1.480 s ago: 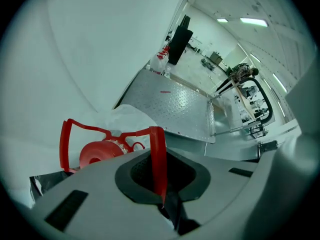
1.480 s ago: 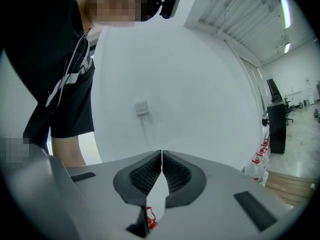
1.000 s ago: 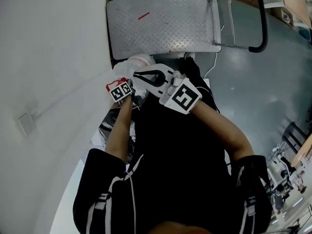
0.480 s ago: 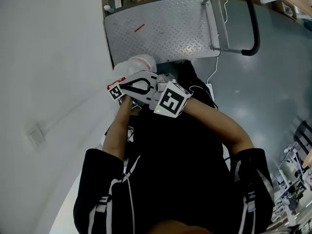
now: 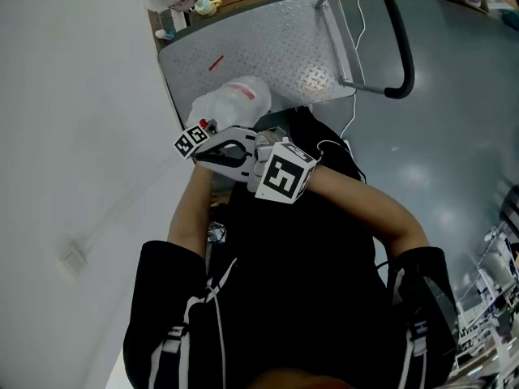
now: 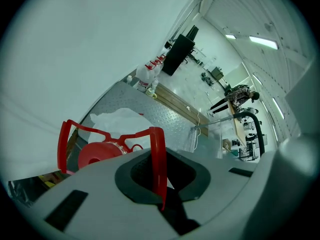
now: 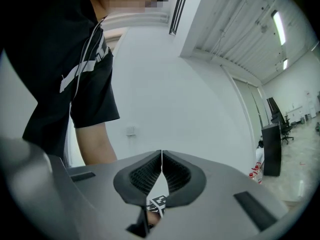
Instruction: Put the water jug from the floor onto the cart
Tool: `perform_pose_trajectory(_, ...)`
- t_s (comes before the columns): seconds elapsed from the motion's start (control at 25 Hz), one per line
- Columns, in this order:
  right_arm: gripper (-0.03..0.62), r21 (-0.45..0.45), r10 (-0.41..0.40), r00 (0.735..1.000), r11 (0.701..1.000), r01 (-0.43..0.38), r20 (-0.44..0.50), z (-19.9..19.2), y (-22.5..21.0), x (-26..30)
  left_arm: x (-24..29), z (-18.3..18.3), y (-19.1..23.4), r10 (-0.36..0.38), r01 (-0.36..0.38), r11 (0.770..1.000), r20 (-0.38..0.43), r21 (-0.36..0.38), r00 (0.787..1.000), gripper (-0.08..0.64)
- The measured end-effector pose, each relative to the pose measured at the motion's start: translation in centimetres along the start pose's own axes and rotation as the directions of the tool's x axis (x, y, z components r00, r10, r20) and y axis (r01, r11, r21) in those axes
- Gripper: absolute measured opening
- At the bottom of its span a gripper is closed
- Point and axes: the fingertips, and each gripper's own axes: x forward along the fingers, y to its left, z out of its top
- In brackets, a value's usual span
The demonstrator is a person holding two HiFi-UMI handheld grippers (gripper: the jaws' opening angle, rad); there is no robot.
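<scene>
Diamond-plate cart deck (image 5: 276, 43) fills the ground ahead of the jaws, set on a grey floor against a white wall. Compared with a second ago, the water jug (image 5: 233, 102) has travelled from beside the deck's near edge to a spot overlapping its near corner in the head view, with both grippers carried forward along with it. That suggests the lift from the floor is done and the carry is nearly over; setting down and letting go remain.

The left gripper (image 6: 161, 181) has its jaws clamped on the jug's red handle (image 6: 157, 146), a thin strip pinched between the pads. The red cap (image 6: 95, 154) sits just beyond the jaws and to their left, the translucent body further out, over the deck. The jug's long axis appears to run from the cap, nearest the jaws, away and downward toward the cart, base leading, tilted rather than upright.

The right gripper (image 7: 161, 156) has its jaws pressed together on nothing, facing the wall.
</scene>
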Motion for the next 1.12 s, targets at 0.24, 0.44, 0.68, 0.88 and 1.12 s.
perform_pose_trajectory(0.24,0.018,0.024,-0.06,0.998,0.998,0.06,-0.013,-0.8,-4.0,-3.4,4.1,2.2,-5.1,-0.021,0.021,1.0,-0.008,-0.003,1.0,0.029)
perform_pose_trajectory(0.44,0.018,0.034,-0.102,0.995,0.994,0.102,0.002,-0.5,-6.4,-5.3,6.0,3.1,-8.5,-0.018,0.018,1.0,-0.034,0.006,0.999,0.029)
perform_pose_trajectory(0.68,0.018,0.049,-0.122,0.992,0.991,0.121,0.015,0.4,-8.2,-6.6,7.2,3.0,-10.7,0.008,-0.008,1.0,-0.075,-0.004,0.997,0.029)
perform_pose_trajectory(0.88,0.018,0.061,-0.126,0.992,0.99,0.125,0.01,0.4,-8.6,-6.8,8.5,1.8,-12.7,-0.026,0.024,1.0,-0.098,-0.019,0.995,0.029)
perform_pose_trajectory(1.12,0.018,0.067,-0.157,0.988,0.985,0.156,0.009,-0.5,-8.7,-7.7,10.2,0.8,-15.4,-0.082,0.081,0.997,-0.097,-0.011,0.992,0.029)
